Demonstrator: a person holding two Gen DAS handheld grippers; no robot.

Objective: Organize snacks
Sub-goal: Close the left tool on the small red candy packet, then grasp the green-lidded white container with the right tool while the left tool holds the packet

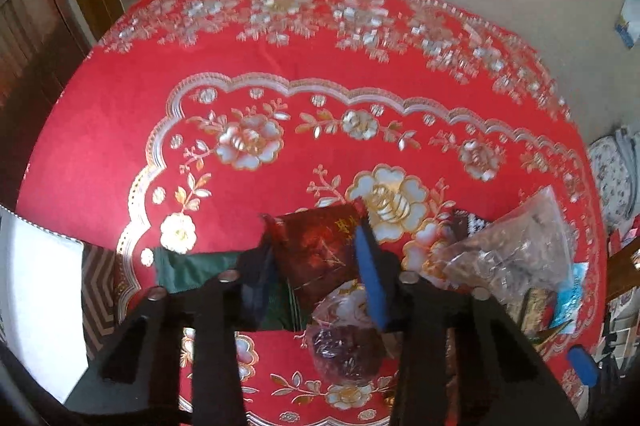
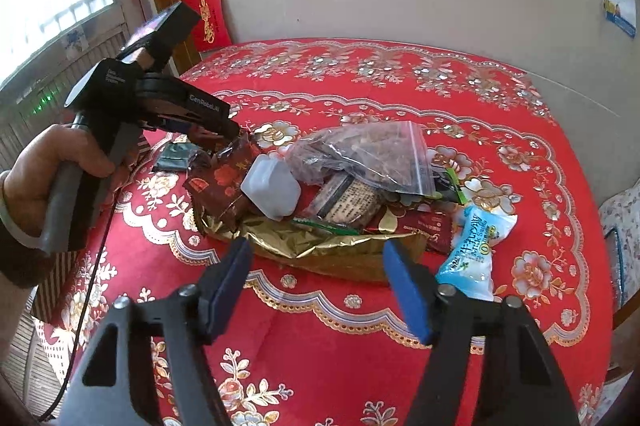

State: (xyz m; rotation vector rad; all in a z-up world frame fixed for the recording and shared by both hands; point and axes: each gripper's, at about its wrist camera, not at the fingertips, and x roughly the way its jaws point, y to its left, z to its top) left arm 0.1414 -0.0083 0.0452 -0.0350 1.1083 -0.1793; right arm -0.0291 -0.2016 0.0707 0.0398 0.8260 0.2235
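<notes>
A heap of snacks lies on the red flowered tablecloth (image 2: pixel 400 326). My left gripper (image 1: pixel 316 274) is shut on a dark red packet (image 1: pixel 320 250) at the heap's left end, its blue pad against the packet's right edge. In the right wrist view that same gripper (image 2: pixel 236 137) noses down onto the packet (image 2: pixel 224 181). My right gripper (image 2: pixel 316 290) stands open just short of a crumpled gold foil bag (image 2: pixel 320 246), with nothing between its pads. The heap also holds a clear zip bag of brown pieces (image 2: pixel 360 153), a white plastic jar (image 2: pixel 272 189) and a light blue sweet packet (image 2: pixel 476 246).
A green packet (image 1: pixel 188 270) lies left of the dark red one, and a clear bag of dark fruit (image 1: pixel 344 346) lies under the left gripper. A person's hand (image 2: pixel 60 165) holds the left gripper, its cable trailing down. The far half of the cloth (image 1: pixel 320 65) is bare, with a wall behind.
</notes>
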